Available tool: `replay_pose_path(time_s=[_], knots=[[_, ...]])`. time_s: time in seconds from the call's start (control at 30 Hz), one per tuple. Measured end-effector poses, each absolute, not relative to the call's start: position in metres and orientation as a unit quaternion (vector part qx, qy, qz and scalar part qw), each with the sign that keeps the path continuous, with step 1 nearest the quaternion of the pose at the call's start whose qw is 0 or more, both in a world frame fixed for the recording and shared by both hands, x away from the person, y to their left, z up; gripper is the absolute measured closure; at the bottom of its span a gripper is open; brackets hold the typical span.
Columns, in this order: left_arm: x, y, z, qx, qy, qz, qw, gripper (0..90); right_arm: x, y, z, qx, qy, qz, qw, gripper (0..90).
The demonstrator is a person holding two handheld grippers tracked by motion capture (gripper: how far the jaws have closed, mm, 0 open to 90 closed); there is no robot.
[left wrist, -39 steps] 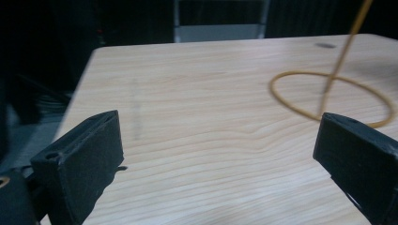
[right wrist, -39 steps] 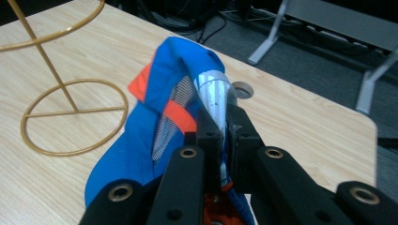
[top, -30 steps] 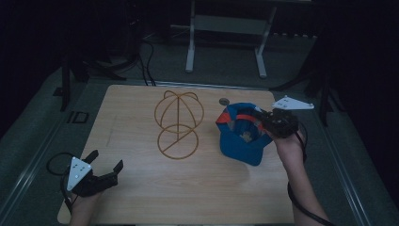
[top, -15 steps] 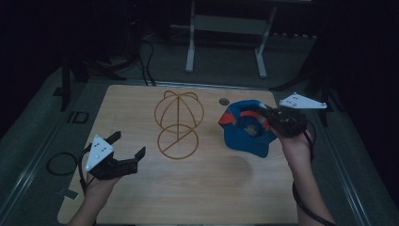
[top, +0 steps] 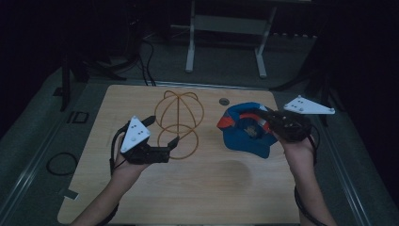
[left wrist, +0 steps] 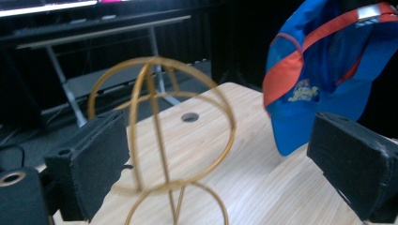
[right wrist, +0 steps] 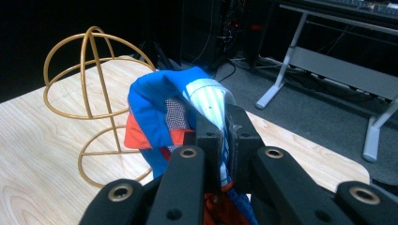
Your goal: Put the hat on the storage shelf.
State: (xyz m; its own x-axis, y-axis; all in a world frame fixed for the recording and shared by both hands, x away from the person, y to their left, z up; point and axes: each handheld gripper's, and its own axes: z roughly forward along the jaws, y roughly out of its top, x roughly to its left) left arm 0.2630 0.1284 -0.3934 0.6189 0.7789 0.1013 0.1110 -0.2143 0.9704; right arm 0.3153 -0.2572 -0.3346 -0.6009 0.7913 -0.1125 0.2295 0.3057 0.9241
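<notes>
Table (top: 197, 188) showing pale wood grain, smooth, matt. Hat stand (top: 179, 123) looking like thin gold-coloured metal wire, catching slight sheen. Cap (top: 247, 129) appearing as soft cloth, blue with orange-red trim (inner lining showing fine mesh weave in right gripper view). Left gripper (top: 162, 134) pads (left wrist: 91, 164) looking like black foam, rough and matt. Right gripper (right wrist: 224, 133) arms showing smooth black plastic with brassy rivet eyelets.

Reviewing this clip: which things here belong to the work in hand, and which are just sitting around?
In the job:
- blue and orange cap, clamped in the right gripper
- gold wire hat stand, with the open left gripper at its base

Just there:
- wooden table with its round hole
- metal frame legs on the floor behind
</notes>
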Motion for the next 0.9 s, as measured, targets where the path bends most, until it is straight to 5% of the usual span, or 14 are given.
replay_pose_path(time_s=[0.6,0.9], knots=[[0.288,0.035,-0.358,0.753,0.234,0.269,0.553,15.1,0.295,-0.251,-0.333,0.307,0.758,0.502,0.279,85.4],[0.311,-0.003,-0.351,0.78,0.226,0.257,0.523,30.1,0.291,-0.248,-0.334,0.299,0.761,0.509,0.268,85.4]])
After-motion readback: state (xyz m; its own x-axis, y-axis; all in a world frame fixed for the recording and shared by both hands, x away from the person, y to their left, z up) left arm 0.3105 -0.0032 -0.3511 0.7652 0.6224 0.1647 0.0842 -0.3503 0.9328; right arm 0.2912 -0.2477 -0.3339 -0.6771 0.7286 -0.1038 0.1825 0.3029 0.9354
